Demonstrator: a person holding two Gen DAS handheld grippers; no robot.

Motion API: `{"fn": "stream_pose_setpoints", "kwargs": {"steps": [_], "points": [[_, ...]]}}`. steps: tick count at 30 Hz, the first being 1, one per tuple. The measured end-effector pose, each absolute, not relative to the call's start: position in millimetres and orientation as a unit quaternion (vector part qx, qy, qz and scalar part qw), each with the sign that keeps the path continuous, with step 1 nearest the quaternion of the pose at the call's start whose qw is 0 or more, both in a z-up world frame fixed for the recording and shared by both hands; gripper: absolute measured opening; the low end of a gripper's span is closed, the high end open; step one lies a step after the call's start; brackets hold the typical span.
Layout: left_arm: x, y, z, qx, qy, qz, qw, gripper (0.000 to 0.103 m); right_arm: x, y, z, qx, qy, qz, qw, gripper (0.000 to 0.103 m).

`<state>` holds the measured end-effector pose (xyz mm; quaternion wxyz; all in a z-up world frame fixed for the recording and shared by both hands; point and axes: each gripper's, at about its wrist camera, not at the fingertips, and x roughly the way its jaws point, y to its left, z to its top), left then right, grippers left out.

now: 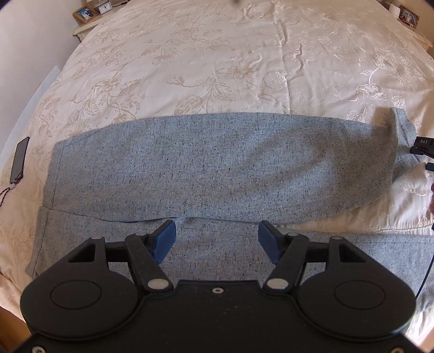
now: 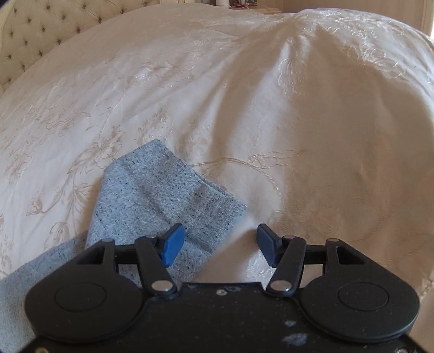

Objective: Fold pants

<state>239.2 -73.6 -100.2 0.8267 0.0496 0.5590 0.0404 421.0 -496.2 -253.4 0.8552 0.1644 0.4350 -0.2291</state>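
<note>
Grey speckled pants (image 1: 217,168) lie flat across the cream bedspread, one leg laid over the other, hems at the left. My left gripper (image 1: 217,239) is open and empty, just above the near leg, at the edge of the upper one. The right gripper shows at the far right of the left wrist view (image 1: 423,146), beside the bunched waist end. In the right wrist view the right gripper (image 2: 219,244) is open and empty; its left pad (image 2: 172,244) hovers over a folded corner of the pants (image 2: 162,195), its right pad over bare bedspread.
A dark phone (image 1: 19,160) lies on the bedspread (image 1: 217,59) at the left edge. A nightstand with a photo frame (image 1: 84,13) and a clock stands at the back left. A tufted headboard (image 2: 35,30) shows behind. A raised hump of bedding (image 2: 339,81) lies ahead of the right gripper.
</note>
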Motion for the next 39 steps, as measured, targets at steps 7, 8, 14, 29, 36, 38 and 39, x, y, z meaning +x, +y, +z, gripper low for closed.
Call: {"fn": "stream_pose_setpoints", "kwargs": {"steps": [7, 8, 14, 29, 36, 38, 39], "points": [[239, -86, -95, 0.058, 0.552, 0.045, 0.830, 0.068, 419, -495, -232, 0.156, 0.439, -0.201, 0.862, 0.004], [239, -88, -94, 0.060, 0.549, 0.043, 0.833, 0.068, 414, -497, -225, 0.151, 0.435, -0.208, 0.863, 0.004], [237, -98, -97, 0.063, 0.546, 0.029, 0.835, 0.068, 357, -504, -202, 0.149, 0.451, -0.234, 0.848, 0.004], [195, -74, -157, 0.073, 0.593, 0.022, 0.802, 0.068, 267, -438, -199, 0.099, 0.467, -0.135, 0.868, 0.031], [147, -53, -214, 0.089, 0.656, 0.024, 0.749, 0.069, 190, -393, -241, 0.025, 0.545, -0.098, 0.832, 0.030], [136, -42, -222, 0.085, 0.667, 0.038, 0.739, 0.075, 173, -401, -247, 0.021, 0.543, -0.119, 0.831, 0.029], [132, -37, -223, 0.084, 0.670, 0.043, 0.736, 0.075, 169, -405, -247, 0.020, 0.546, -0.130, 0.828, 0.028]]}}
